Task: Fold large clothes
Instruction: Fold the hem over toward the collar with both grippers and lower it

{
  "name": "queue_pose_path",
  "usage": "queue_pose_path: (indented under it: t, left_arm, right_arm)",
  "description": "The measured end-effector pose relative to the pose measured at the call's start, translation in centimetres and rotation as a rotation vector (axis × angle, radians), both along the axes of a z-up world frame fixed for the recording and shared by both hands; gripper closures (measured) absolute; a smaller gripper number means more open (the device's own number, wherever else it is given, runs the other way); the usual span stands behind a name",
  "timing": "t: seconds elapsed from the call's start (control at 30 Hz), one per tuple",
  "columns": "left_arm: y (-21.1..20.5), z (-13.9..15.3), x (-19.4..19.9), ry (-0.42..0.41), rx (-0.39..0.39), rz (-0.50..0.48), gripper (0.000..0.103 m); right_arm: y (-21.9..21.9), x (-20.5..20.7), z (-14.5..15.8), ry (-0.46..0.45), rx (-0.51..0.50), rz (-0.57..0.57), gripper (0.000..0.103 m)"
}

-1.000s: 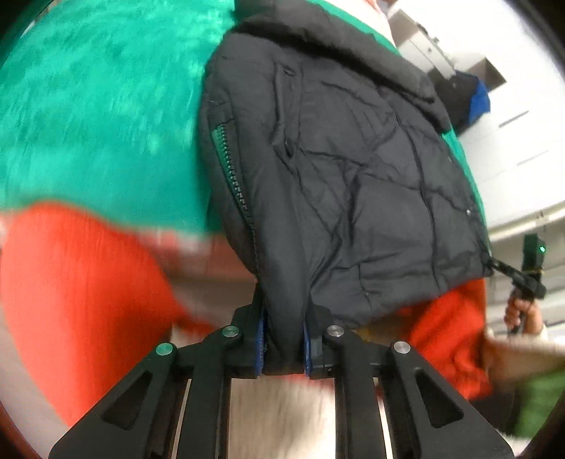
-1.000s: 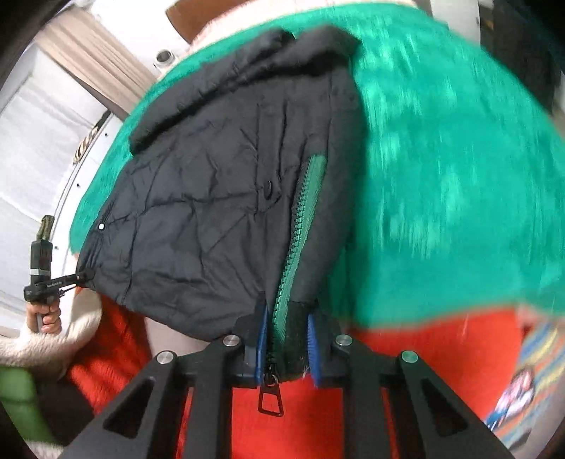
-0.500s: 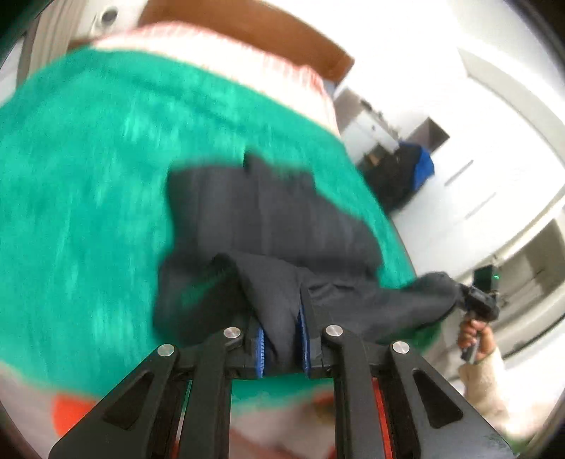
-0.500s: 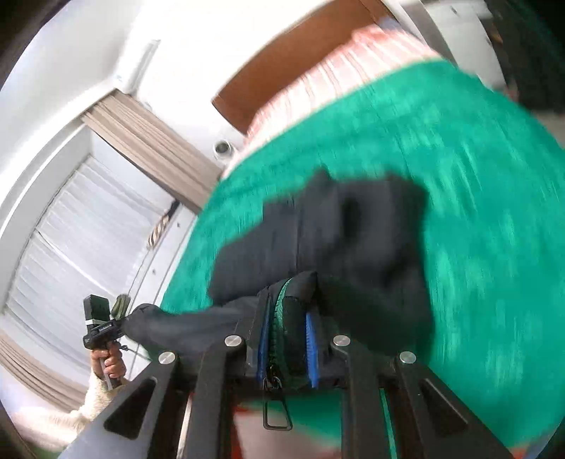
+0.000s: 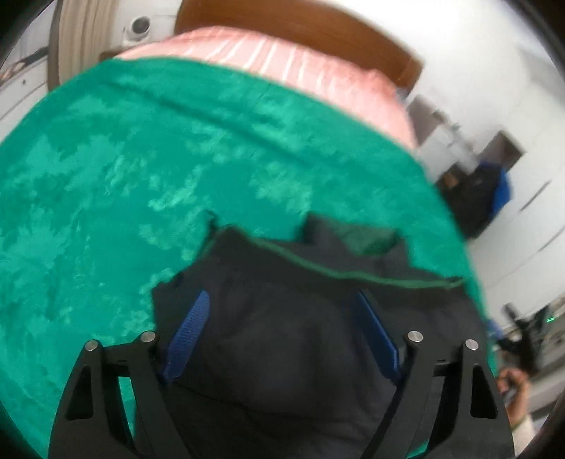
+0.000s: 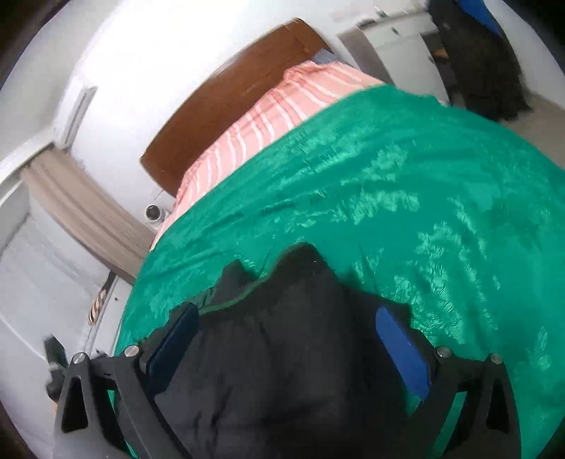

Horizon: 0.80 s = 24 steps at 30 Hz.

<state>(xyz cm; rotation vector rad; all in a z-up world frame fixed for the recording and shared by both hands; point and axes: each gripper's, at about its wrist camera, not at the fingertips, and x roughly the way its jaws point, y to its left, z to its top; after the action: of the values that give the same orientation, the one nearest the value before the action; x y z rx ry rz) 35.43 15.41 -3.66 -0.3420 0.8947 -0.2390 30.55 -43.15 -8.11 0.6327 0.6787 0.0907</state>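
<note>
A black puffer jacket (image 5: 289, 339) with green trim lies folded over on the green blanket (image 5: 106, 197) of a bed. It also shows in the right wrist view (image 6: 282, 360). My left gripper (image 5: 282, 335) is open, its blue pads (image 5: 190, 332) spread wide on either side of the jacket's near fold. My right gripper (image 6: 286, 339) is open too, its blue pads (image 6: 399, 346) standing apart over the jacket. Neither holds the fabric.
A pink striped sheet (image 5: 268, 67) and a brown headboard (image 5: 317, 24) lie beyond the blanket. Dark clothes (image 5: 483, 194) hang by white cupboards at the right. The green blanket (image 6: 423, 197) spreads wide around the jacket. A curtain (image 6: 81, 208) hangs at the left.
Both grippers carried the jacket's lower edge forward over its upper part, then opened and let it go. The jacket now lies folded on the blanket.
</note>
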Motion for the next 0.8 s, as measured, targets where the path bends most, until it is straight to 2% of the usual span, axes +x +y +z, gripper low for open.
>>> queue_pose_path:
  t: [0.07, 0.13, 0.17, 0.23, 0.27, 0.33, 0.4, 0.43, 0.47, 0.5, 0.53, 0.57, 0.6, 0.73, 0.8]
  left_arm:
    - [-0.9, 1.4, -1.2, -0.084, -0.002, -0.025, 0.006]
    - [-2.8, 2.0, -1.7, -0.15, 0.0, -0.087, 0.005]
    - [-3.7, 2.0, -1.3, -0.159, 0.01, -0.115, 0.005]
    - [-6.7, 1.0, -0.4, -0.172, 0.083, -0.176, 0.005]
    - [-8.3, 0.3, 0.0, -0.182, 0.138, -0.187, 0.005]
    - [-10.3, -1.6, 1.7, -0.187, 0.238, -0.167, 0.005]
    - [-10.5, -3.5, 3.2, -0.167, 0.297, -0.11, 0.005]
    - [-10.0, -5.0, 4.2, -0.143, 0.312, -0.074, 0.005]
    - [-9.1, -6.1, 4.9, -0.115, 0.311, -0.044, 0.005]
    - [-7.8, -7.5, 5.6, -0.089, 0.279, -0.015, 0.005]
    - [-6.8, -8.1, 5.8, -0.082, 0.227, -0.006, 0.006]
    - [-5.5, -8.8, 6.0, -0.085, 0.142, 0.01, 0.008]
    - [-4.8, -9.2, 6.1, -0.095, 0.104, 0.019, 0.008]
    - [-5.8, -10.3, 5.9, -0.147, 0.156, -0.003, 0.008]
    - [-5.8, -10.8, 6.1, -0.146, 0.138, -0.002, 0.007]
  right_arm:
    - [2.1, -0.9, 1.8, -0.044, -0.134, 0.06, 0.003]
    - [5.0, -0.6, 3.1, -0.093, -0.253, 0.168, 0.003]
    - [6.7, 0.0, 3.3, -0.105, -0.301, 0.221, 0.003]
    - [10.8, 1.3, 3.6, -0.135, -0.421, 0.32, 0.003]
    - [11.9, 1.5, 3.3, -0.146, -0.457, 0.335, 0.003]
    - [14.5, 3.1, 2.2, -0.161, -0.565, 0.328, 0.003]
    - [15.3, 5.4, 0.2, -0.125, -0.625, 0.311, 0.003]
    - [15.0, 6.7, -1.6, -0.082, -0.636, 0.3, 0.003]
    - [14.2, 7.9, -3.5, -0.037, -0.602, 0.298, 0.003]
    - [13.2, 8.7, -4.8, -0.019, -0.543, 0.301, 0.002]
    - [11.9, 8.9, -6.0, -0.028, -0.439, 0.294, 0.002]
    - [10.8, 8.8, -6.7, -0.057, -0.371, 0.283, 0.001]
    - [10.3, 8.6, -7.3, -0.073, -0.348, 0.277, 0.001]
    - [9.6, 8.8, -8.9, -0.101, -0.296, 0.265, 0.001]
    - [9.3, 9.1, -9.2, -0.097, -0.277, 0.265, 0.001]
